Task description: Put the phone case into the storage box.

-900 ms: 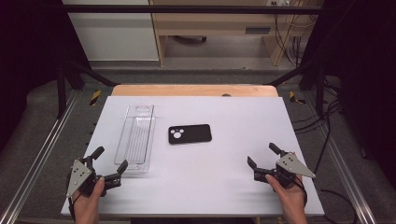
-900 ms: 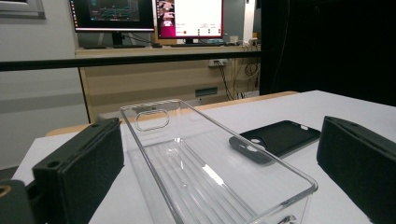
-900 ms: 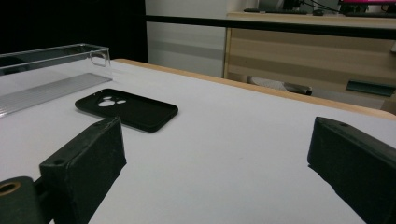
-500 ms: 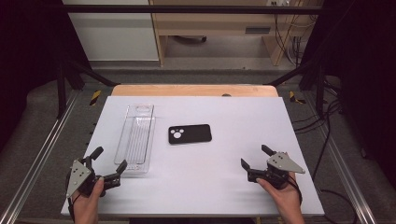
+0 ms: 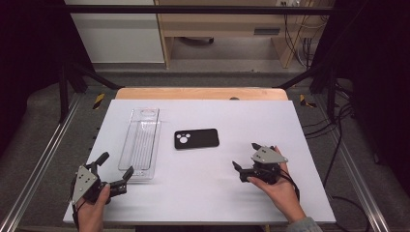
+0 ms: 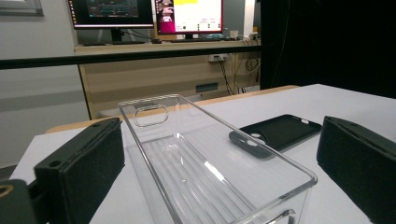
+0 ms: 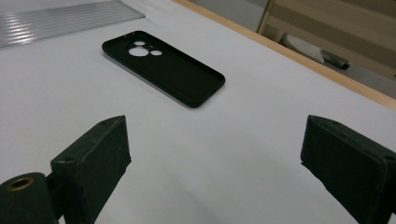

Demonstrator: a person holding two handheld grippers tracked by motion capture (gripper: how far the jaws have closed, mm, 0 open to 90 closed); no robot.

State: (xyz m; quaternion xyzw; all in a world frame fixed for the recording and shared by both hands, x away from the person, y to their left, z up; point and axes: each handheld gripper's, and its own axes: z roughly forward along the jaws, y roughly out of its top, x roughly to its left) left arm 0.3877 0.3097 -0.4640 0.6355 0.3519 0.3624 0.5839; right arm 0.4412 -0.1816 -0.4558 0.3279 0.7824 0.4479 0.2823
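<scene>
Two grippers sit spread and empty: the left gripper [image 5: 114,170] near the clear tray [image 5: 140,143], the right gripper [image 5: 246,162] near the black phone case [image 5: 196,138].

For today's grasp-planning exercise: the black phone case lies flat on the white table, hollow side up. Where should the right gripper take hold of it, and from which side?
Probably across the two long edges of the phone case, near its middle, coming down from above. It lies flat and thin, so there is little to catch from the side. The right gripper stands open, nearer the person than the case, and its jaws look wide enough for the short width.
</scene>
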